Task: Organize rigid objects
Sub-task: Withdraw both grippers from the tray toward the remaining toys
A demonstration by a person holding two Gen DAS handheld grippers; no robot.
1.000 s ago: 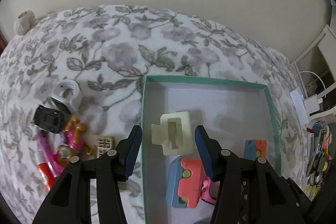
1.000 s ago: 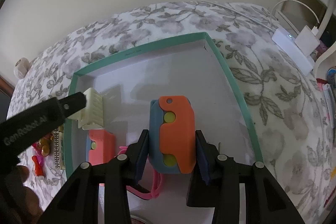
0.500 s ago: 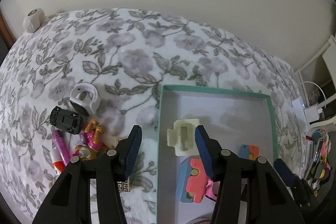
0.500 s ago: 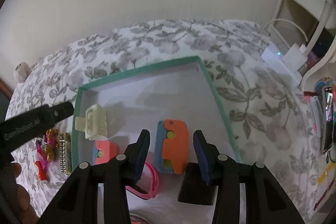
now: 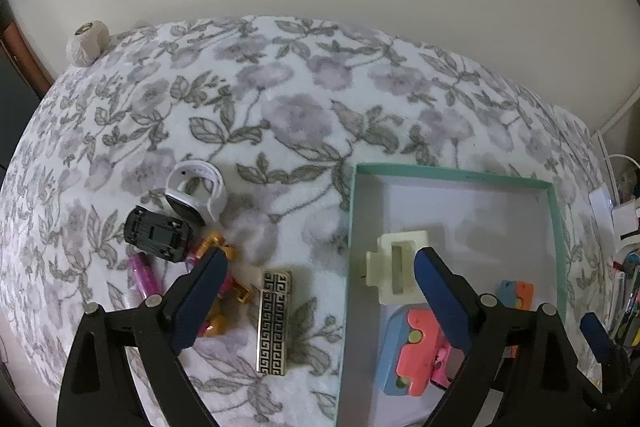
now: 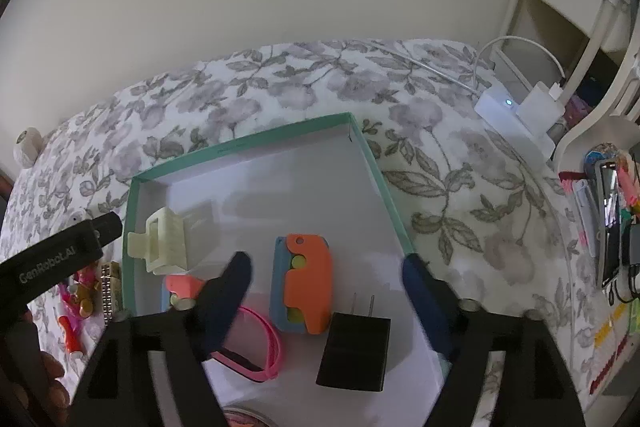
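Observation:
A teal-rimmed box (image 5: 452, 172) (image 6: 256, 140) lies on the flowered bedspread. In it are a cream hair claw (image 5: 396, 265) (image 6: 166, 245), a blue-and-orange toy (image 6: 304, 287) (image 5: 516, 293), a blue-and-pink toy (image 5: 408, 351) (image 6: 180, 289), a pink band (image 6: 260, 351) and a black charger (image 6: 354, 347). My right gripper (image 6: 326, 271) is open and empty above the blue-and-orange toy. My left gripper (image 5: 318, 267) is open and empty, straddling the box's left rim. A patterned gold lighter (image 5: 274, 321) lies just left of the box.
Left of the box lie a white ring-shaped gadget (image 5: 196, 193), a black toy car (image 5: 156, 237), a gold-and-pink figure (image 5: 224, 291) and a pink pen (image 5: 142, 275). A white power strip (image 6: 516, 119) and shelves with stationery (image 6: 608, 227) stand at the right. A wall runs behind.
My right gripper let go of the blue-and-orange toy in the box, opened wide and pulled back. My left gripper opened wider and drew back to the left, bringing the lighter into view.

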